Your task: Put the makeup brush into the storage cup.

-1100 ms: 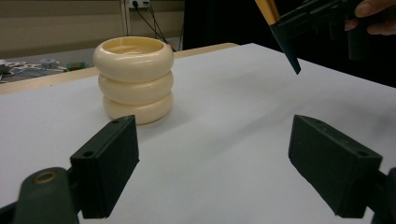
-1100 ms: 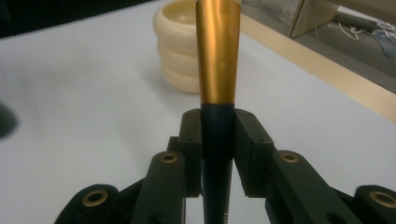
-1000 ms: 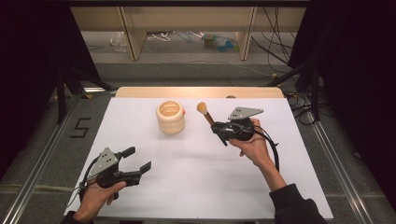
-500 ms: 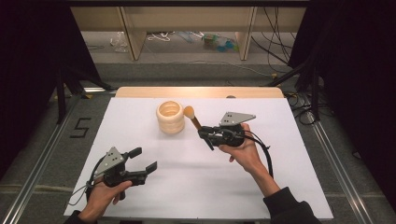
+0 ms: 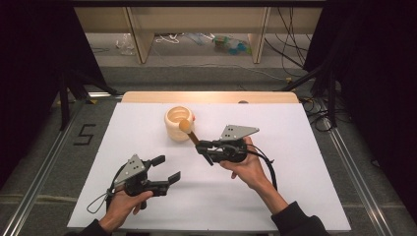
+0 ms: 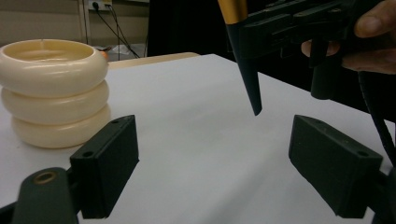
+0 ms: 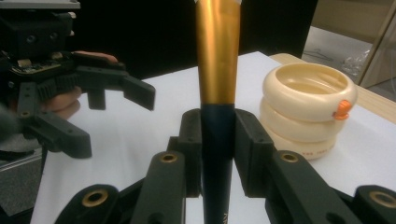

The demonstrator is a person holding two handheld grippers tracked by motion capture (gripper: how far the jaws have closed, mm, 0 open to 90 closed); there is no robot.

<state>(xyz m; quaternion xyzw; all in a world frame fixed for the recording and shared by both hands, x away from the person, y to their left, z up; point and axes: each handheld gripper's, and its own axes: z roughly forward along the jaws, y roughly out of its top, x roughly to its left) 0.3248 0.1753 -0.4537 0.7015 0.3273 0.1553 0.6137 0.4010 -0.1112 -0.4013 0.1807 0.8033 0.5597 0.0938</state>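
A brush (image 5: 193,137) with a dark pointed handle, gold ferrule and tan head is held tilted by my right gripper (image 5: 202,147), which is shut on the handle. The brush head lies over the near rim of a cream ribbed cup (image 5: 174,129) at the table's middle back. In the right gripper view the brush (image 7: 217,60) rises between the jaws, with the cup (image 7: 303,107) to its right. My left gripper (image 5: 167,168) hangs open near the front left. In the left gripper view its jaws stand wide apart, the cup (image 6: 51,93) sits at the left and the handle tip (image 6: 247,79) points down.
A white sheet (image 5: 295,162) covers the table, with a wooden strip (image 5: 211,97) along the far edge. A small orange tab (image 7: 344,108) sticks out of the cup's side. Cables and shelving lie on the floor beyond the table.
My right gripper has carried the brush left, bringing its head from right of the cup to over the cup's rim. The left gripper has shifted slightly right, still open.
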